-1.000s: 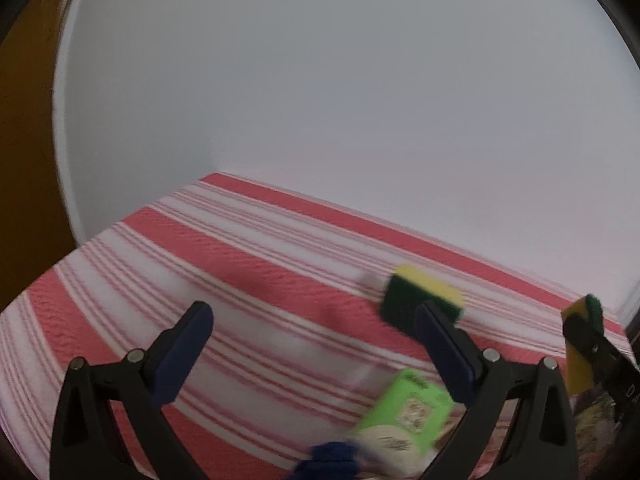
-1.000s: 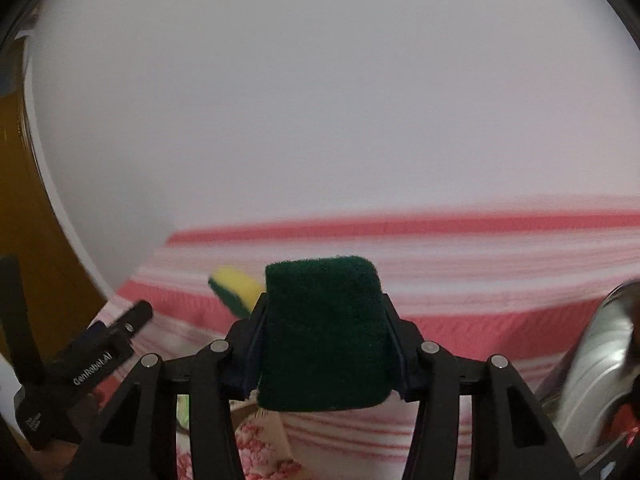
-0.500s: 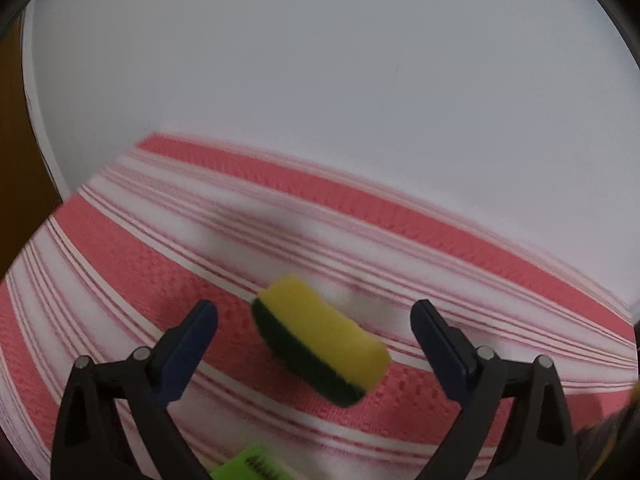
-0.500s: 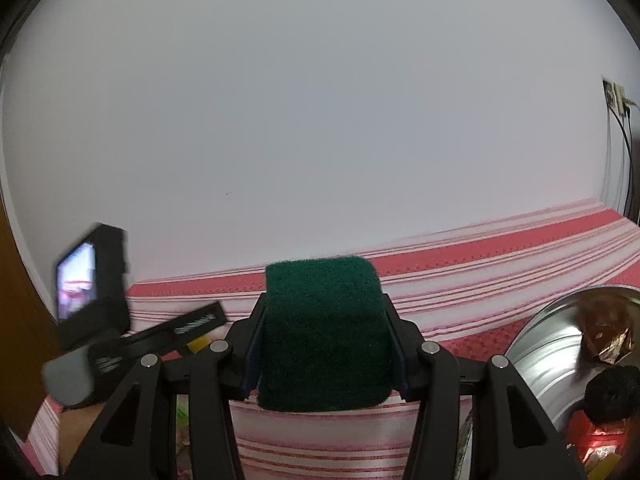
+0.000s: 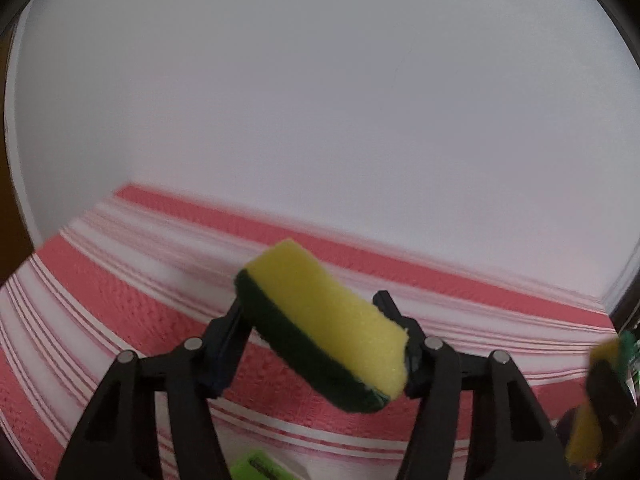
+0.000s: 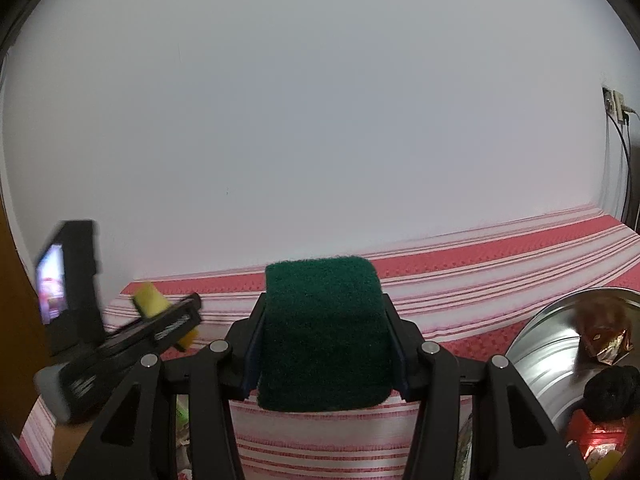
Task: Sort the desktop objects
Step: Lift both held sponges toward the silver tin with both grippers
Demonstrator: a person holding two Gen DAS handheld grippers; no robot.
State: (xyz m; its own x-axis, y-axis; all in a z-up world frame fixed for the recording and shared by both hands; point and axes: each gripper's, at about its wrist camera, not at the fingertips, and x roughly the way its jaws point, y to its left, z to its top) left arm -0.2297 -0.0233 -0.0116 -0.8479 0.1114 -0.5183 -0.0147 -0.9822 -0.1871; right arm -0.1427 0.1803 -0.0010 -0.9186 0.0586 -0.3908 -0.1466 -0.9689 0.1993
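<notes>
Sponges in both grippers right now. My left gripper [image 5: 320,344] is clamped on a yellow foam sponge with a dark green scrub layer [image 5: 324,328], sitting tilted in the lower middle of the left wrist view, yellow face up, off the red-and-white striped tablecloth [image 5: 120,304]. My right gripper [image 6: 324,340] is clenched on a second sponge with its dark green scouring side facing the camera [image 6: 324,336], dead centre low in its frame. At lower right of that view there's a shiny round metal bowl [image 6: 536,352] with a crinkly gold-wrapped item [image 6: 604,336] and something black [image 6: 612,392] in it. A bright green packet [image 5: 256,468] peeks in at the bottom edge of the left view. Plain white wall [image 6: 320,120] behind.
</notes>
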